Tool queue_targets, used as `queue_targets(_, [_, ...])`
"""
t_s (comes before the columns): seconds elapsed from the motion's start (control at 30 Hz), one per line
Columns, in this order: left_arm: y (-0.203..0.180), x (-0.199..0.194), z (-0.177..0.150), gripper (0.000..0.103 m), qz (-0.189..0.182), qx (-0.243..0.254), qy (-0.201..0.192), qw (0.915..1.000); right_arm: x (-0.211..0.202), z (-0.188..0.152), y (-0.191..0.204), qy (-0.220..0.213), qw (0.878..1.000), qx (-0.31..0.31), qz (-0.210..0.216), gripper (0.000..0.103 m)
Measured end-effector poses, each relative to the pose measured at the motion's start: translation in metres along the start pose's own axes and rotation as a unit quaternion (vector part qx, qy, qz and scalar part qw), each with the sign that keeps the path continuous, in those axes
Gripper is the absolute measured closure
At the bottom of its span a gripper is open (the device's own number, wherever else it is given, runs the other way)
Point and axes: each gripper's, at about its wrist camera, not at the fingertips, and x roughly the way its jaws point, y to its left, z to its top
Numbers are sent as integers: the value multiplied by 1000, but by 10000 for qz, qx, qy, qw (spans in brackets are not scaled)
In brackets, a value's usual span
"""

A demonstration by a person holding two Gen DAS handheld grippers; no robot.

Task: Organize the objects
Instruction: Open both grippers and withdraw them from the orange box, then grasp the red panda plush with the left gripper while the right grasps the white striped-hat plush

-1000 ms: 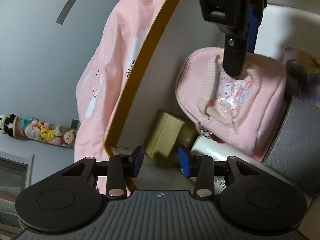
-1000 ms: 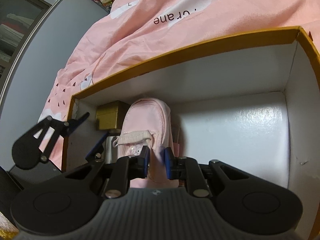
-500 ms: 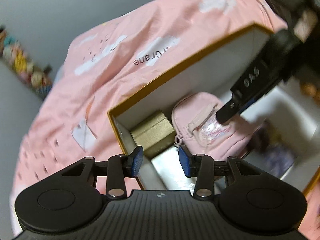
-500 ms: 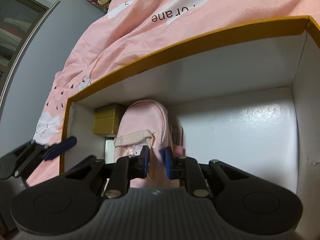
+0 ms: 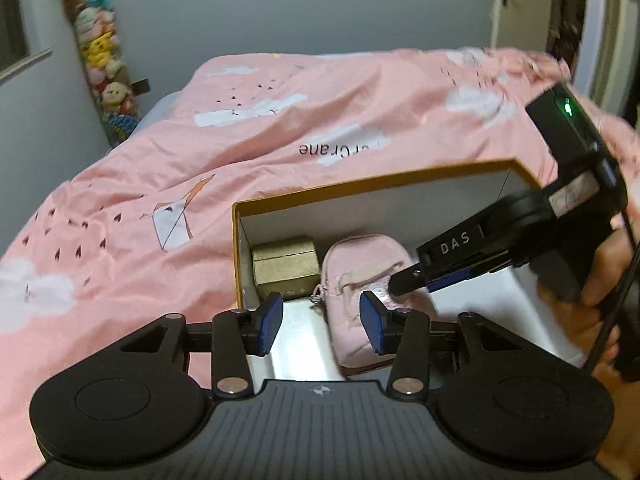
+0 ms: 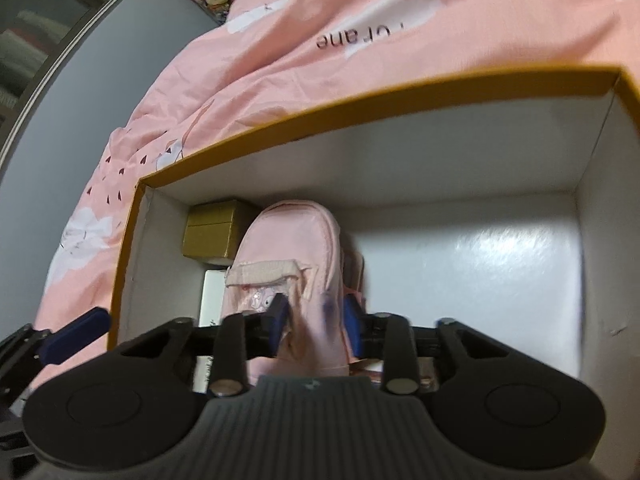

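Observation:
A small pink pouch (image 5: 368,276) with a cartoon print stands in an orange-rimmed white box (image 5: 360,188) on the bed, next to a gold box (image 5: 286,266). My right gripper (image 6: 316,328) is open, its fingers either side of the pouch (image 6: 296,264), the jaws wider than before. It shows in the left wrist view (image 5: 400,286) at the pouch's front. My left gripper (image 5: 320,322) is open and empty, held above the box's near left corner. A white item (image 6: 212,296) lies under the pouch.
A pink duvet (image 5: 200,184) with clouds and lettering surrounds the box. The box's right half (image 6: 472,272) shows bare white floor. A column of plush toys (image 5: 104,64) hangs on the grey wall at the left.
My left gripper has pulled up and back out of the box. My right gripper's jaws have opened apart around the pouch, which stays standing in the box.

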Motion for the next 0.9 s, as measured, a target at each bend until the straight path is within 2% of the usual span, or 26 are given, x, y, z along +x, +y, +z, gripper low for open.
queue_targets(0.03, [0, -5, -2, 47, -28, -110, -50, 9999, -5, -2, 2, -93, 9999, -97, -43, 59])
queue_targets(0.23, [-8, -38, -18, 47, -15, -661, -406, 9970, -56, -26, 23, -657, 9935, -909, -215, 59])
queue_targets(0.33, [-19, -54, -31, 40, -44, -854, -536, 9949, -88, -51, 33, -1041, 9852, -1344, -231, 59])
queue_targets(0.37, [-23, -58, -36, 37, -118, -908, -518, 9944, -97, -60, 35, -1137, 9823, -1463, -259, 59])
queue_targets(0.5, [-34, -69, -57, 37, -501, -1159, -442, 9910, -132, -103, 37, -1575, 9693, -1849, -371, 58])
queue_targets(0.53, [-37, -70, -62, 37, -563, -1200, -404, 9903, -139, -116, 36, -1680, 9660, -1917, -422, 54])
queue_targets(0.57, [-40, -70, -67, 37, -594, -1215, -369, 9901, -143, -126, 34, -1728, 9643, -1945, -493, 48])
queue_targets(0.7, [-55, -72, -88, 35, -645, -1133, -271, 9911, -156, -165, 19, -1855, 9597, -1941, -835, 47])
queue_targets(0.9, [-67, -67, -111, 37, -742, -1021, 172, 9918, -169, -209, -9, -1689, 9656, -1458, -1339, 36])
